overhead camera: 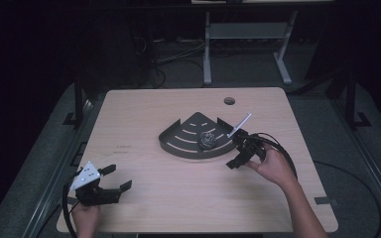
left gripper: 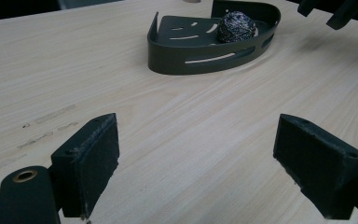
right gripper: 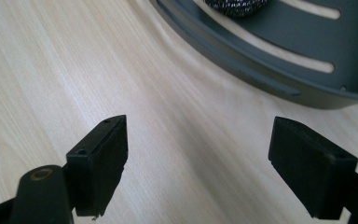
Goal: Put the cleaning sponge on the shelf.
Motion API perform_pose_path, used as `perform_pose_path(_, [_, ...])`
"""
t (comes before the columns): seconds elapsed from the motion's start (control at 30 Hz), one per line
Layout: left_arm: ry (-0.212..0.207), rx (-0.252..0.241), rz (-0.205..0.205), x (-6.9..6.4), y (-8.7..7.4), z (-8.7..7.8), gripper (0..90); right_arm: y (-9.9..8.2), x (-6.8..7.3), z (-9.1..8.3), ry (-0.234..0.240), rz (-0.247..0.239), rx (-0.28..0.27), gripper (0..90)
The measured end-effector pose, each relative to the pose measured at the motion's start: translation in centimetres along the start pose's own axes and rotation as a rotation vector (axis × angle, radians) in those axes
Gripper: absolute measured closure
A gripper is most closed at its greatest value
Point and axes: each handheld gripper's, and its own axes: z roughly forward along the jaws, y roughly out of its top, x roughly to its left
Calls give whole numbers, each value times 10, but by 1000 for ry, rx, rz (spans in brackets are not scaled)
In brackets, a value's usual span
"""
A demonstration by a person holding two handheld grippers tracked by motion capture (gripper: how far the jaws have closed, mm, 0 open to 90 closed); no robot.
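one slotted tray [overhead camera: 178, 144] holds one steel scourer [overhead camera: 208, 139] (two grippers gape).

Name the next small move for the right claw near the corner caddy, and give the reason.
Probably ease the right claw forward and up over the rim of the corner caddy toward the steel scouring ball. Its jaws stand open and empty just outside the curved wall, with the ball lying loose on the slotted floor. The left claw sits far off.
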Motion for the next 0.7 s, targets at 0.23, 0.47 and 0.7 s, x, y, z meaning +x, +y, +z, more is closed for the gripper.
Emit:
perform_pose_path(0.23, [0, 1, 2, 0, 0, 0, 137, -9, 1, 0, -4, 4, 1, 192])
perform_pose_path(0.47, [-1, 2, 2, 0, 0, 0, 137, -18, 2, 1, 0, 12, 2, 192])
perform_pose_path(0.7, [-1, 5, 6, -1, 0, 1, 137, -25, 5, 0, -4, 11, -8, 193])
